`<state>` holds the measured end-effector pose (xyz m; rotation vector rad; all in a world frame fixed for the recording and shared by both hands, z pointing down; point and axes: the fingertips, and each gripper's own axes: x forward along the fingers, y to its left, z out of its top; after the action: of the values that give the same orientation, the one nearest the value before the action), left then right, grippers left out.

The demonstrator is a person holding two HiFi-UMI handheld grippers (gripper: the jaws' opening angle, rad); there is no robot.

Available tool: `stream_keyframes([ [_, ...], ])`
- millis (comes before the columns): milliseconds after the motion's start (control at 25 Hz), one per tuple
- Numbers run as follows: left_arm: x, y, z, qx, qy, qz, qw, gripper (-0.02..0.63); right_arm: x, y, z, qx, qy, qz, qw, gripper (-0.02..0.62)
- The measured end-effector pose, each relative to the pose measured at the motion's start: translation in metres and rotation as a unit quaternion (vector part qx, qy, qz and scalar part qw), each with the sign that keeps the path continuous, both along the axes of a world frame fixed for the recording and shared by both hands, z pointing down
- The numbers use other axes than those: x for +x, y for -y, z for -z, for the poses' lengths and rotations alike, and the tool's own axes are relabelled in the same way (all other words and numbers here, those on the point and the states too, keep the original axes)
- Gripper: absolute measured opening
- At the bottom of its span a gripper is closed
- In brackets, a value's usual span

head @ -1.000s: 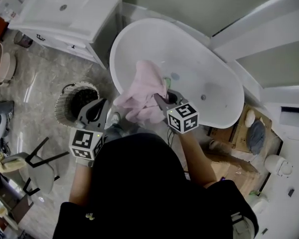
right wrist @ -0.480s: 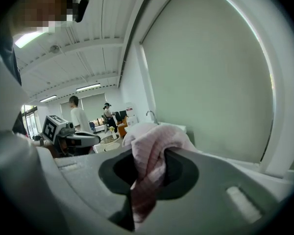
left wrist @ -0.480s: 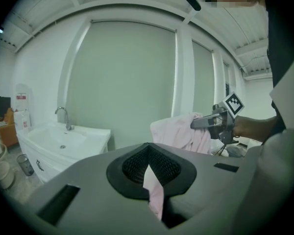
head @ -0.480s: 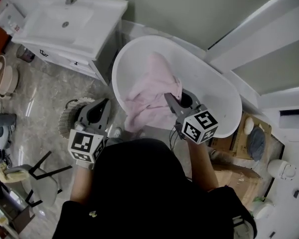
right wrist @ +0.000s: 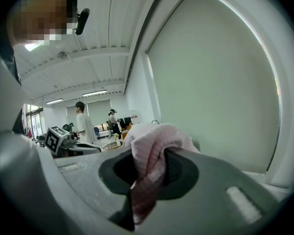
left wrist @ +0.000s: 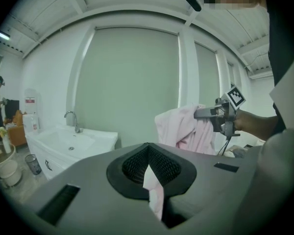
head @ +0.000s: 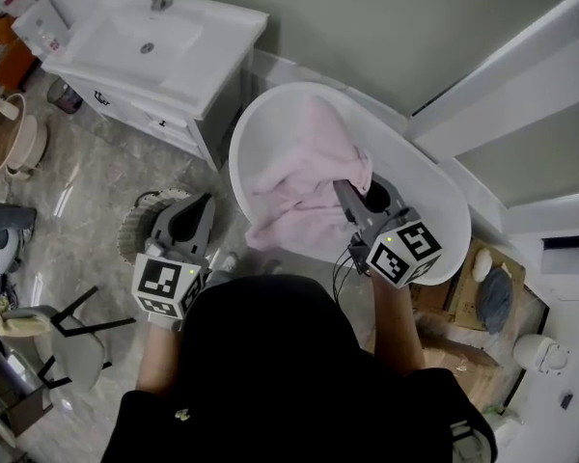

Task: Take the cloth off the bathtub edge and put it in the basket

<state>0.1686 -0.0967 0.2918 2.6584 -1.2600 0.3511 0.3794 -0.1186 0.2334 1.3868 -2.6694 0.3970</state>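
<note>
From my remote seat, the freest path is the strip of floor [head: 87, 181] between the vanity [head: 164, 51] and the bathtub [head: 415, 167]. The vanity's corner comes close to the tub's far end, and a chair [head: 72, 331] crowds the lower left. The basket [head: 135, 228] stands on the floor, near the tub's near rim and to its left.

The right hand-held gripper [head: 347, 191] is clamped narrow on the pink cloth [head: 304, 177]. In its own view a thick fold is pinched between the pads and bunches up over them. The cloth hangs in the air above the tub's bowl, and its lower edge falls across the near rim in the head view. I cannot tell whether it touches the rim.

The left hand-held gripper [head: 201, 205] is over the basket, well apart from the cloth. Its jaws are drawn nearly together. A pale sliver shows in the slit between them, and I cannot make out what it is.

Compared with a second ago, the right hand-held gripper and the cloth have come up higher and sit further right in the head view. The cloth now drapes wider over the bowl. The left one has kept its place over the basket.

The left hand-held gripper covers most of the basket's mouth, so I cannot see what is inside.
</note>
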Motion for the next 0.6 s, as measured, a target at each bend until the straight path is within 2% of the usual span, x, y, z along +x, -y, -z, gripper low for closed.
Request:
stream_keyframes([
  [320,-0.037,-0.033,-0.004,-0.008,0.002,0.082,0.9966,0.014,-0.044,0.000,0.005,0.000,0.017,0.088,0.996,0.066],
  [480,-0.045,-0.055,-0.002,-0.010,0.004,0.135,0.9908,0.014,-0.065,-0.004,0.013,0.002,0.024,0.150,0.988,0.066],
  [600,-0.078,-0.074,-0.007,-0.016,0.000,0.178,0.9840,0.014,-0.107,-0.008,0.012,0.000,0.026,0.196,0.980,0.066],
])
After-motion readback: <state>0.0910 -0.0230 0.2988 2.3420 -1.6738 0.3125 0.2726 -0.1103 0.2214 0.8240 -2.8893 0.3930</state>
